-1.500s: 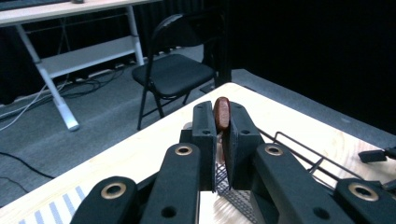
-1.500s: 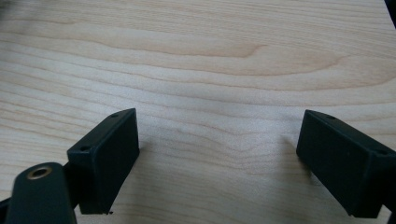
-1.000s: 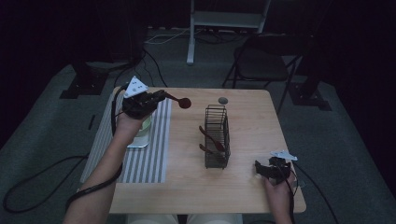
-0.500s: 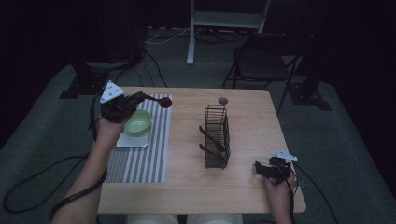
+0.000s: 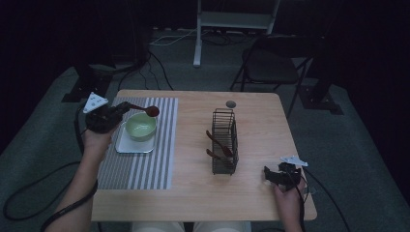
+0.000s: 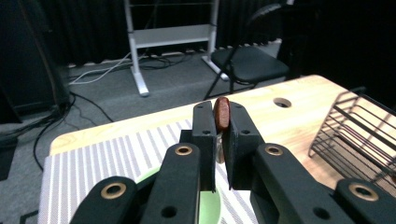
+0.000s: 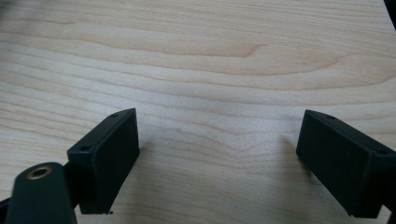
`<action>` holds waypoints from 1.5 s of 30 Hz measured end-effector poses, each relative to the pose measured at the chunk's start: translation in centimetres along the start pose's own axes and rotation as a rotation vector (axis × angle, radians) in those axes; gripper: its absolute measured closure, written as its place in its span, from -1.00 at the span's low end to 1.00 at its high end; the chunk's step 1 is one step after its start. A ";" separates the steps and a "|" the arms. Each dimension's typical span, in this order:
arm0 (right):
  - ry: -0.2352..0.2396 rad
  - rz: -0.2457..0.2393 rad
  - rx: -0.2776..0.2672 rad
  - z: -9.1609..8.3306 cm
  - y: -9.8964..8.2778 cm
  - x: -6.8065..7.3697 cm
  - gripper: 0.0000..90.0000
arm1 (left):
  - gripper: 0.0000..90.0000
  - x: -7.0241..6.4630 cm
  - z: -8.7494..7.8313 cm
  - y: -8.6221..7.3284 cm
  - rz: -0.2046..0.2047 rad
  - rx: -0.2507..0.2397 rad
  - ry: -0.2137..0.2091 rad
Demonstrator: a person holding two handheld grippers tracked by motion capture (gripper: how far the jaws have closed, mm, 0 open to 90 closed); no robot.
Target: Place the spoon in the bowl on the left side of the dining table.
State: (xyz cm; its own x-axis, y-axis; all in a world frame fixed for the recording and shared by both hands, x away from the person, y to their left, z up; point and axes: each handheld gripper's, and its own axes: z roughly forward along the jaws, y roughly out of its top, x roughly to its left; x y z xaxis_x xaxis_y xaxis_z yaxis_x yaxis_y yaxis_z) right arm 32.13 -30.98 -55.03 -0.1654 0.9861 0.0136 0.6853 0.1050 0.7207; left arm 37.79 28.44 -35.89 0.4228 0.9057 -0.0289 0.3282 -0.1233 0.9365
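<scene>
My left gripper (image 5: 122, 109) is shut on a dark red spoon (image 5: 147, 111), whose bowl end hangs over the green bowl (image 5: 140, 127). In the left gripper view the spoon (image 6: 222, 113) sticks up edge-on between the closed jaws, with the green bowl (image 6: 205, 205) below them. The bowl stands on a white square plate (image 5: 126, 145) on the striped mat (image 5: 140, 169). A black wire rack (image 5: 225, 141) in the table's middle holds two more dark spoons (image 5: 216, 140). My right gripper (image 5: 270, 175) rests open near the table's front right corner, jaws wide apart over bare wood (image 7: 219, 154).
A round cable hole (image 5: 231, 104) lies in the wooden table (image 5: 193, 193) behind the rack. Past the far edge stand a folding chair (image 5: 270, 67) and a white desk frame (image 5: 232, 21). Cables trail on the floor at left.
My left gripper has carried the spoon leftward and toward the near side, from beside the rack to over the green bowl. The right gripper has not moved.
</scene>
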 end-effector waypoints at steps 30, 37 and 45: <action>-0.001 0.001 -0.001 0.0 0.0 0.0 -0.72 | 0.86 3.6 0.6 -8.6 -0.188 0.056 0.109; -0.002 0.002 -0.001 0.0 0.0 0.0 -0.72 | 0.86 3.5 1.1 -10.0 -0.206 0.079 0.102; -0.002 0.002 -0.001 0.0 0.0 0.0 -0.72 | 0.86 3.0 1.4 -11.4 -0.214 0.110 0.098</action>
State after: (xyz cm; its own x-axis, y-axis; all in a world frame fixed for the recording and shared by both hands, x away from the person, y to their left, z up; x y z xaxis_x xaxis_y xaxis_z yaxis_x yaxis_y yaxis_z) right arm 32.11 -30.95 -55.04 -0.1627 0.9866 0.0143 0.6850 0.1025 0.7213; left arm 36.52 32.01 -47.10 0.2512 0.9504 -0.1836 0.4933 0.0375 0.8690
